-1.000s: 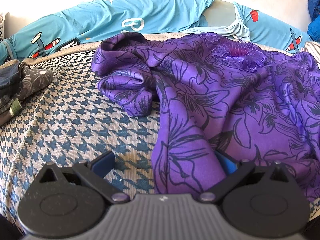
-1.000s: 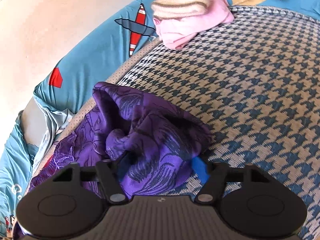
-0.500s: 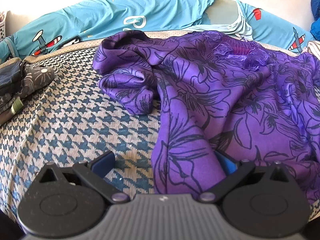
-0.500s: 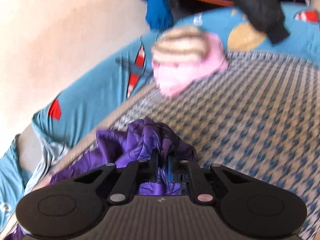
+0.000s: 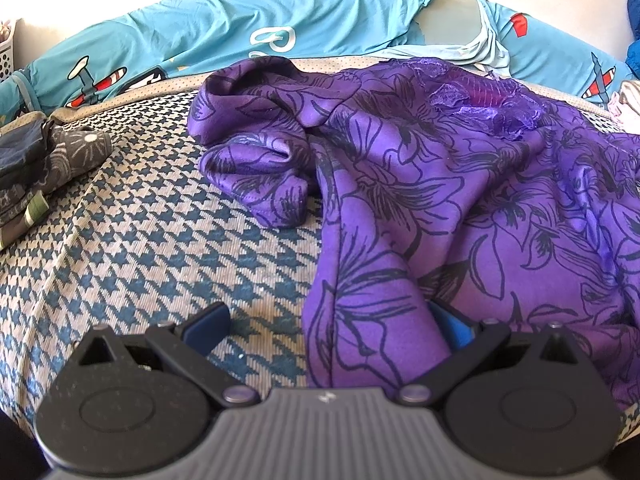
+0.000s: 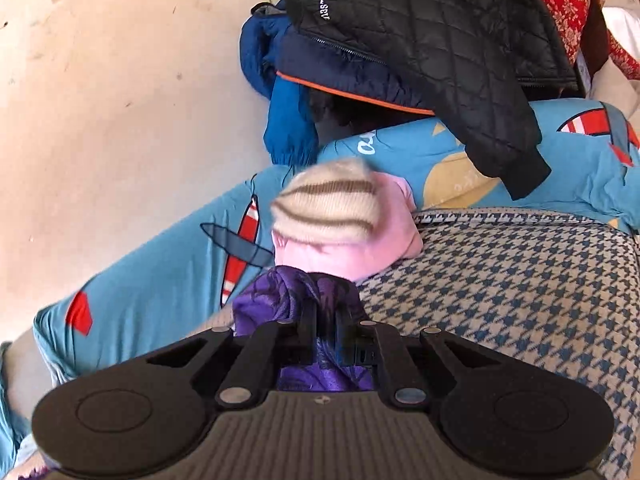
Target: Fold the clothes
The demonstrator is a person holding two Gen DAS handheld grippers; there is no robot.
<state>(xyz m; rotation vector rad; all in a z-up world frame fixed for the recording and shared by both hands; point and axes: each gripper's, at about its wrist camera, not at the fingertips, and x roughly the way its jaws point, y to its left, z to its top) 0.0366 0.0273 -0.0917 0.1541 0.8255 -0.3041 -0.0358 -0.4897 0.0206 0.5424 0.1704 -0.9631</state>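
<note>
The garment (image 5: 460, 208) is purple with black line flowers. The cover (image 5: 160, 248) is beige-and-teal houndstooth. The sheet (image 5: 248, 32) is turquoise with red-and-white planes. Far off, a black quilted jacket (image 6: 440, 40).

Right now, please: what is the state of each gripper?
Left gripper: open, with purple cloth lying between its fingers, not clamped.
Right gripper: shut on the purple cloth.
</note>
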